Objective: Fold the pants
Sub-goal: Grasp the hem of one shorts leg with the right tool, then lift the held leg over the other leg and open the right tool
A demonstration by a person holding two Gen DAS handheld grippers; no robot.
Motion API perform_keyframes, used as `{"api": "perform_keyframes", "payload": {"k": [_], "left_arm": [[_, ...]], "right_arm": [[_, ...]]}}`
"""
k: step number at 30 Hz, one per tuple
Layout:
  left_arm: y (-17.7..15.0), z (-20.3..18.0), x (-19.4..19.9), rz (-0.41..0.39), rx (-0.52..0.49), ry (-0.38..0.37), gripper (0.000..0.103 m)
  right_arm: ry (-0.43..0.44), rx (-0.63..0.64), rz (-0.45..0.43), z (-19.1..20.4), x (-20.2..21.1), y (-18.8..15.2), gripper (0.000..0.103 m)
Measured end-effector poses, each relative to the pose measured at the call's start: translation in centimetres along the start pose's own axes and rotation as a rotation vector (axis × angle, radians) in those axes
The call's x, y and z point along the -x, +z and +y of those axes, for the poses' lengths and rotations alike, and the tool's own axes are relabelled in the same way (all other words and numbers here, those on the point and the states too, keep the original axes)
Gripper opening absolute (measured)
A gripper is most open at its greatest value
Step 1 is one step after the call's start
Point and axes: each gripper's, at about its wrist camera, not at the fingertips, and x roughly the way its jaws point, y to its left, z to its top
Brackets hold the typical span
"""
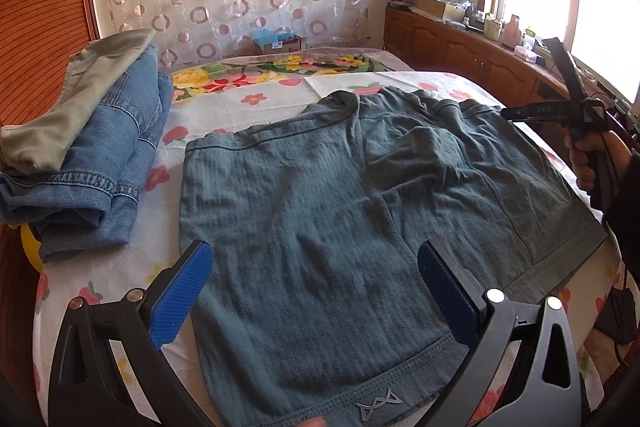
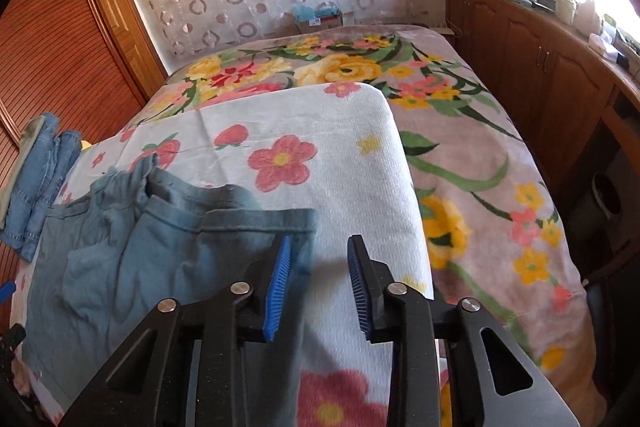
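Grey-teal pants (image 1: 320, 187) lie spread flat on a white flowered towel (image 1: 120, 267) on the bed, with a logo at the near hem. My left gripper (image 1: 320, 279) is over the near leg, open wide, its blue pads (image 1: 188, 291) to either side of the cloth with nothing gripped. In the right wrist view the pants (image 2: 140, 259) fill the lower left. My right gripper (image 2: 319, 267) is at their right corner, over the towel (image 2: 320, 131), its jaws narrowly apart and empty. A hand holds the right gripper (image 1: 520, 111) at the pants' far right edge.
A stack of folded jeans (image 1: 92, 163) with an olive garment on top sits at the towel's left side. A floral blanket (image 2: 460, 147) covers the rest of the bed. A wooden cabinet (image 1: 460, 43) with clutter runs along the right wall under the window.
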Motion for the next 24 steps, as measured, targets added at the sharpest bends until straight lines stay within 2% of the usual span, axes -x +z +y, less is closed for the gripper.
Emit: {"api": "perform_keyframes", "payload": {"k": [2, 6, 8, 15, 18, 19, 24], "left_arm": [[0.0, 0.0, 0.0, 0.000, 0.000, 0.000, 0.103], [0.0, 0.0, 0.0, 0.001, 0.001, -0.001, 0.103], [0.0, -0.1, 0.0, 0.004, 0.001, 0.000, 0.103], [-0.2, -0.2, 0.0, 0.004, -0.001, 0.005, 0.103], [-0.2, -0.3, 0.0, 0.003, -0.001, 0.005, 0.103], [-0.2, -0.2, 0.0, 0.003, -0.002, 0.005, 0.103], [-0.1, -0.3, 0.2, -0.003, -0.004, 0.004, 0.103]], "right_arm": [[0.006, 0.001, -0.007, 0.0, 0.3, -0.1, 0.019], [0.062, 0.025, 0.004, 0.7, 1.2, -0.6, 0.014], [0.077, 0.040, 0.011, 0.8, 1.7, -1.1, 0.006], [0.157, 0.163, -0.054, 2.4, 5.8, -3.0, 0.003], [0.117, 0.207, -0.076, 2.8, 6.7, -3.8, 0.003], [0.074, 0.212, -0.093, 2.6, 6.9, -3.8, 0.003], [-0.052, 0.143, -0.148, -0.8, 7.8, -2.7, 0.003]]}}
